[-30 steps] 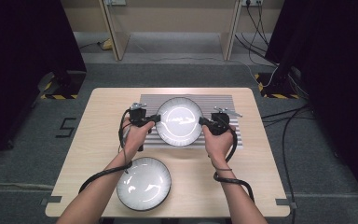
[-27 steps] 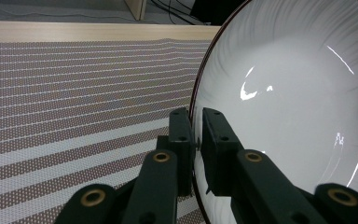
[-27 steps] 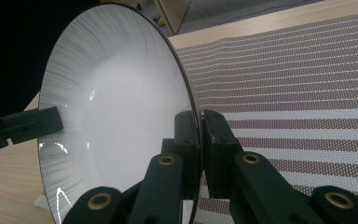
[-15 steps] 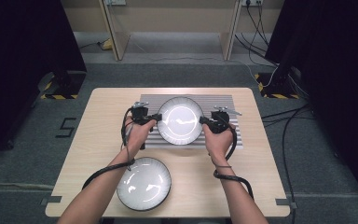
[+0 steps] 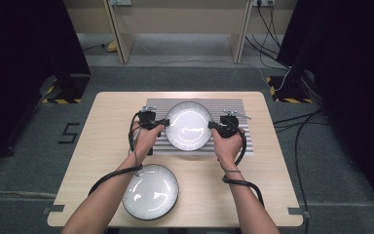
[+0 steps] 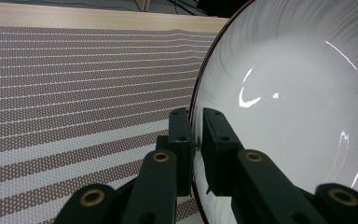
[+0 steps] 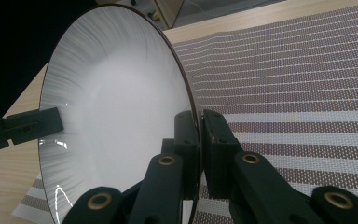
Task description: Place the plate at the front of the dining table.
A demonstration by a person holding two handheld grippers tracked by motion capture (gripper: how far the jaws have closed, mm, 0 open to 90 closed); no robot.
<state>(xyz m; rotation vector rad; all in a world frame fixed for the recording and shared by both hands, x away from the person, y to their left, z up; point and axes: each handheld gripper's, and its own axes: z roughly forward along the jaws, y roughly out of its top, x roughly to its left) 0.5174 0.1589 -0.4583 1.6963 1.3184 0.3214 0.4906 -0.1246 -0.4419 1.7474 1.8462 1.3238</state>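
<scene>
A white plate with a dark rim [image 5: 188,125] is over the striped placemat [image 5: 233,146] at the table's middle, gripped from both sides. My left gripper [image 5: 162,122] is shut on its left rim, and the left gripper view shows the jaws pinching the edge [image 6: 196,140] of the plate [image 6: 298,107]. On the opposite rim my right gripper [image 5: 214,126] is shut too, its jaws [image 7: 199,140] clamping the plate [image 7: 116,107]. The left gripper [image 7: 23,128] shows across the plate in the right gripper view. Whether the plate rests on the mat I cannot tell.
A second white plate [image 5: 150,191] lies near the table's front edge, below my left forearm. The placemat [image 6: 74,93] [image 7: 298,93] spreads under both grippers. Black cables trail from each gripper along the forearms. Wooden table [image 5: 112,117] surrounds the mat.
</scene>
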